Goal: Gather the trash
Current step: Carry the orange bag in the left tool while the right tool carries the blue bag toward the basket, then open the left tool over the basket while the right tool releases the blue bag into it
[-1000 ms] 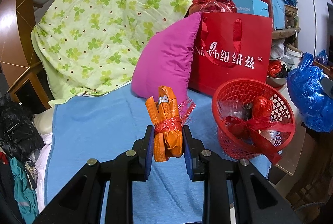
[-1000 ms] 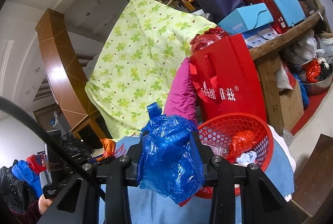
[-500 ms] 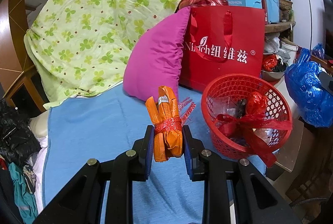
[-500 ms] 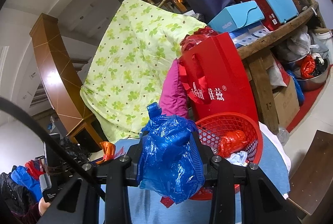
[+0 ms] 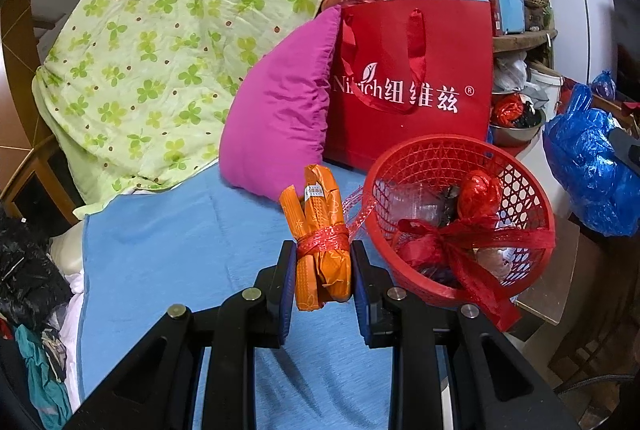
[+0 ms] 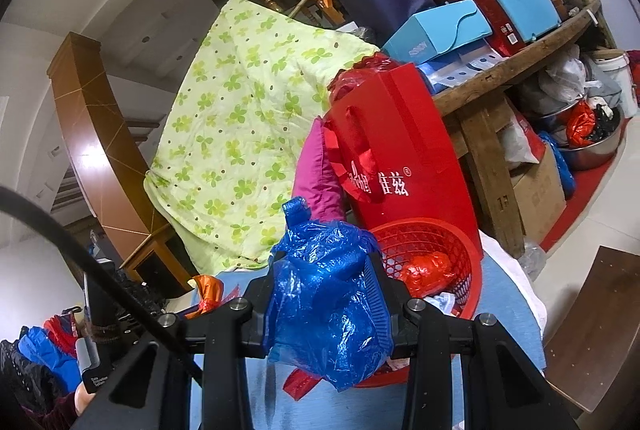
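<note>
- Orange wrapper bundle [image 5: 322, 250], tied with red ribbon, pinched upright in left gripper [image 5: 323, 280], held above the blue cloth [image 5: 180, 250], just left of the red basket [image 5: 460, 214], likely headed there.
- Blue plastic bag [image 6: 328, 302] clamped in right gripper [image 6: 326, 304], near side of basket [image 6: 474, 262].
- Bag hides right fingertips; basket contents unclear.
</note>
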`<state>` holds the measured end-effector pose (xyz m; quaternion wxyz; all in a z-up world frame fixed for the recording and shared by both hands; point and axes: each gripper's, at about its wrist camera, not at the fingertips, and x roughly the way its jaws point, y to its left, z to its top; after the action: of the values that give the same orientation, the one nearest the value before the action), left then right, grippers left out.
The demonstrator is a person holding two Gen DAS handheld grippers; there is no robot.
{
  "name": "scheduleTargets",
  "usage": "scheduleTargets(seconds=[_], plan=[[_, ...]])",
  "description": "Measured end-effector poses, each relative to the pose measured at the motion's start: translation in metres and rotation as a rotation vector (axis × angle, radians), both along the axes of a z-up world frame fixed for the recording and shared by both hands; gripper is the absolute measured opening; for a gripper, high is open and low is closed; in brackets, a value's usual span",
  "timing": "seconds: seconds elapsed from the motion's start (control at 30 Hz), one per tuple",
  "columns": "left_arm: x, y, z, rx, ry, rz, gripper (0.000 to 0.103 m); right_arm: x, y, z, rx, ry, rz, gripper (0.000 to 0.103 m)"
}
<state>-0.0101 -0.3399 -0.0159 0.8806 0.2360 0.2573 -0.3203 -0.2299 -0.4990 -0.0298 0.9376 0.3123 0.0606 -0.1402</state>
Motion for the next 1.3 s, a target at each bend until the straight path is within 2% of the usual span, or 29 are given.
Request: scheduleTargets(seconds=[0.33, 0.73, 0.97, 1.03, 1.07, 1.1, 1.13, 1.17, 1.23, 1.3], plan=[[0.003, -0.017, -0.007, -0.01, 0.017, -0.041, 0.028, 0.003, -0.013, -0.009, 0.014, 0.018, -0.012, 0.04], [0.012, -0.054, -0.014, -0.147, 0.139, -0.205, 0.028, 0.022, -0.036, -0.002, 0.022, -0.007, -0.032, 0.04], [0.022, -0.075, -0.021, -0.224, 0.181, -0.249, 0.028, 0.052, -0.061, -0.014, 0.101, -0.034, -0.084, 0.042], [0.027, -0.079, -0.025, -0.236, 0.193, -0.261, 0.038, 0.065, -0.069, -0.023, 0.128, -0.033, -0.099, 0.042], [0.029, -0.082, -0.03, -0.238, 0.205, -0.269, 0.057, 0.072, -0.073, -0.028, 0.142, -0.027, -0.112, 0.047], [0.031, -0.082, -0.033, -0.236, 0.202, -0.263, 0.066, 0.078, -0.078, -0.034, 0.166, -0.019, -0.12, 0.052], [0.032, -0.082, -0.035, -0.237, 0.192, -0.252, 0.071, 0.087, -0.084, -0.043, 0.208, -0.015, -0.11, 0.069], [0.033, -0.079, -0.038, -0.235, 0.185, -0.247, 0.072, 0.094, -0.089, -0.051, 0.245, -0.005, -0.103, 0.075], [0.034, -0.075, -0.041, -0.219, 0.195, -0.253, 0.072, 0.103, -0.09, -0.06, 0.278, 0.026, -0.096, 0.076], [0.035, -0.066, -0.041, -0.2, 0.191, -0.248, 0.075, 0.102, -0.085, -0.061, 0.263, 0.025, -0.086, 0.076]])
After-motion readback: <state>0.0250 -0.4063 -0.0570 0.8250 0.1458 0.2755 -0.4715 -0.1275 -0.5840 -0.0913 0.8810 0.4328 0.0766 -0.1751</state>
